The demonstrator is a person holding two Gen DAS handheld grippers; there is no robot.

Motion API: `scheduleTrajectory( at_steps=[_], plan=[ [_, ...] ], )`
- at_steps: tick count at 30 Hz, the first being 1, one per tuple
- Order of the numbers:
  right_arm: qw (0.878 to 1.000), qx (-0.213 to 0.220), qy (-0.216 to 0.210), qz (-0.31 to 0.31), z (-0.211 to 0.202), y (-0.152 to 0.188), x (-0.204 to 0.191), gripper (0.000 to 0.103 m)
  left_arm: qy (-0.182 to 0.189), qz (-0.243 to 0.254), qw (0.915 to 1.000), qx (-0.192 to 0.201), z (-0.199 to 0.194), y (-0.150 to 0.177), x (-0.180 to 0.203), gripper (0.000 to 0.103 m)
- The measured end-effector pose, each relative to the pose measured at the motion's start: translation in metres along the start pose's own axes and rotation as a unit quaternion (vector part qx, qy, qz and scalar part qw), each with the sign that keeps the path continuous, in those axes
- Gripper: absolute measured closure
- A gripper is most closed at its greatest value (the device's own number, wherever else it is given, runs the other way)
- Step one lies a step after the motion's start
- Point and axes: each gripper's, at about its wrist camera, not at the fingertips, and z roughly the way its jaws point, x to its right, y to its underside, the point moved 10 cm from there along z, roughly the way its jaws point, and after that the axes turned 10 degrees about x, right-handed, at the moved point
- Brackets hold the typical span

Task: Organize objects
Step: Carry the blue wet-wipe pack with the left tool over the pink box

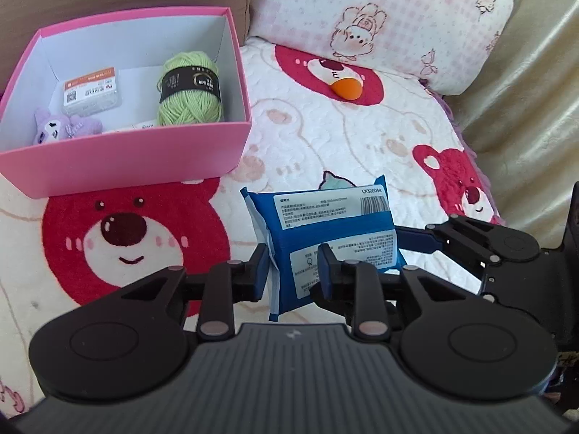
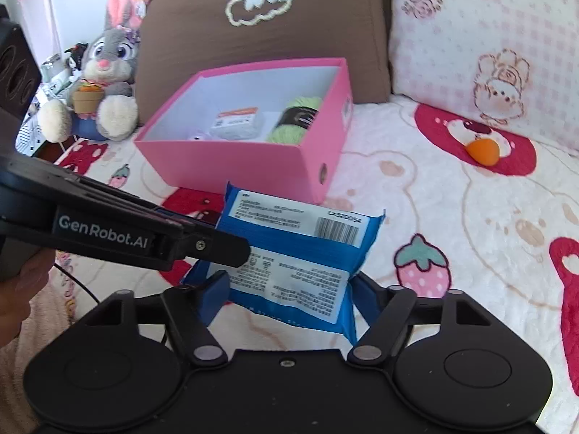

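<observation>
Now the left tongs [image 1: 295,267] are clamped on the near edge of a blue packet [image 1: 325,238], their blue pads pinching a fold of its wrapper, and the packet stands lifted above the bear-printed bedspread [image 1: 325,137] just ahead of them. The right tongs [image 2: 287,291] sit with their pads spread on either side of the same packet [image 2: 296,253]; the packet lies between them, but whether either pad still touches it cannot be made out. In the right wrist view the left tongs reach in from the left side, their tip over the packet's left corner, with part of a hand [image 2: 18,289] showing at the picture's left edge.

Ahead and to the left of the left tongs stands a pink box [image 1: 126,166], open at the top. Inside it are a ball of green yarn [image 1: 190,88] with a black band, a small white case with an orange label [image 1: 92,96], and a purple plush toy [image 1: 67,128] at the near wall. Farther ahead and to the right of both tongs, an orange ball-like thing [image 1: 347,88] rests on the bedspread in front of a pink-checked pillow [image 1: 380,18]. Beyond the box leans a brown cushion [image 2: 253,36], and a grey plush rabbit [image 2: 105,68] sits to its left.
</observation>
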Motion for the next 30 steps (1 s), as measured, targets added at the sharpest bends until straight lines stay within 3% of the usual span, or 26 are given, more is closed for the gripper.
scheduleTrajectory(
  at_steps=[11,19,24,30],
  plan=[
    [0.998,0.031,-0.025,-0.049,-0.012,-0.052,-0.045,0.018,-0.020,0.011,0.9990,0.038,-0.056,-0.037,-0.015,0.068],
    [0.989,0.076,0.016,-0.124,0.004,-0.109,-0.061,0.016,-0.065,0.027,0.9954,0.066,-0.064,-0.095,-0.030,0.068],
    [0.979,0.111,0.045,-0.167,0.009,-0.153,-0.065,0.016,-0.058,0.005,0.9938,0.095,-0.068,-0.132,-0.039,0.068],
    [0.973,0.146,0.049,-0.171,0.020,-0.182,-0.068,0.016,-0.050,-0.025,0.9899,0.131,-0.072,-0.163,-0.055,0.067]
  ],
)
